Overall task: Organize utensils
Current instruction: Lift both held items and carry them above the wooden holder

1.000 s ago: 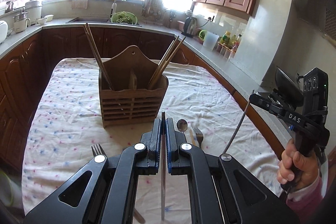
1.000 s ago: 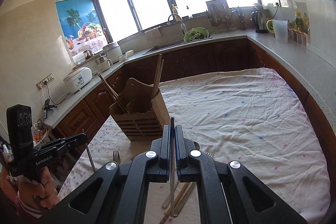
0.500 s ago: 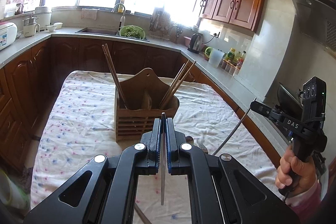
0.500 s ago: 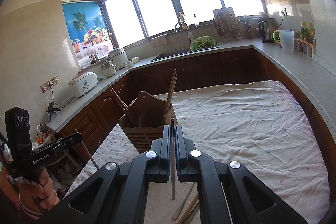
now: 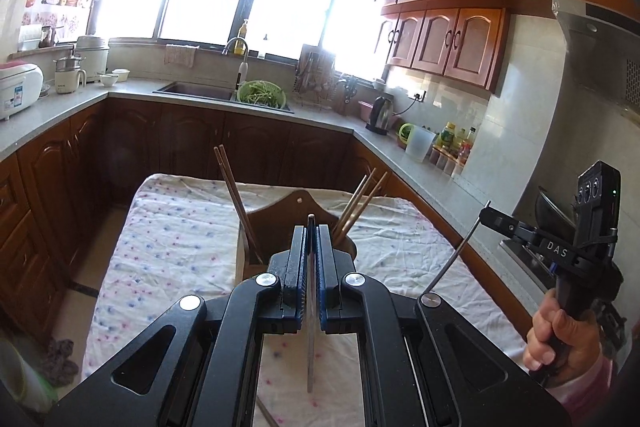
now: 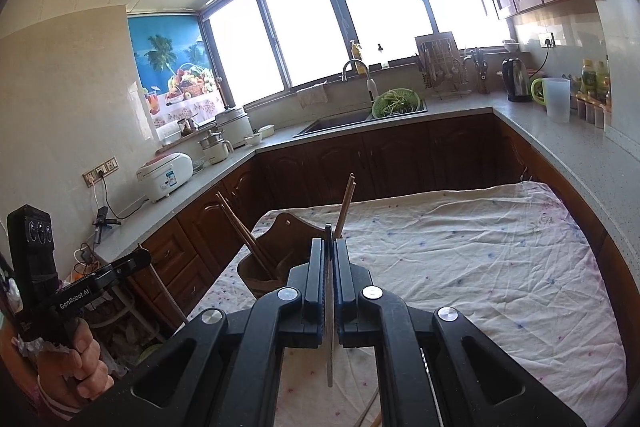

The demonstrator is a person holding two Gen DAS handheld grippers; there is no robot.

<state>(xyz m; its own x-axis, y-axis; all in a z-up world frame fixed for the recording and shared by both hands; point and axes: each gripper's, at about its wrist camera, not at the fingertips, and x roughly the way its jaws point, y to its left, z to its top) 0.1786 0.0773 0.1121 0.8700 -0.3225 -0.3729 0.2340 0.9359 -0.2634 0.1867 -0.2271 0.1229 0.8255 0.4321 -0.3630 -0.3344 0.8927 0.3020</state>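
The wooden utensil holder (image 5: pixel 296 227) stands on the cloth-covered table (image 5: pixel 180 239), chopsticks (image 5: pixel 236 203) leaning in its compartments. Above it, the left gripper (image 5: pixel 311 247) pinches one thin metal utensil handle (image 5: pixel 310 347); the right gripper (image 6: pixel 329 267) clamps another (image 6: pixel 329 355).

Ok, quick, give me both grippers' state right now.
Left gripper: closed on a thin metal utensil handle.
Right gripper: closed on a second thin metal utensil handle; what kind of utensil each is cannot be told.

Chopsticks (image 5: pixel 236 203) in holder (image 5: pixel 280 223) on table (image 5: pixel 180 227); sink (image 5: pixel 196 91) behind
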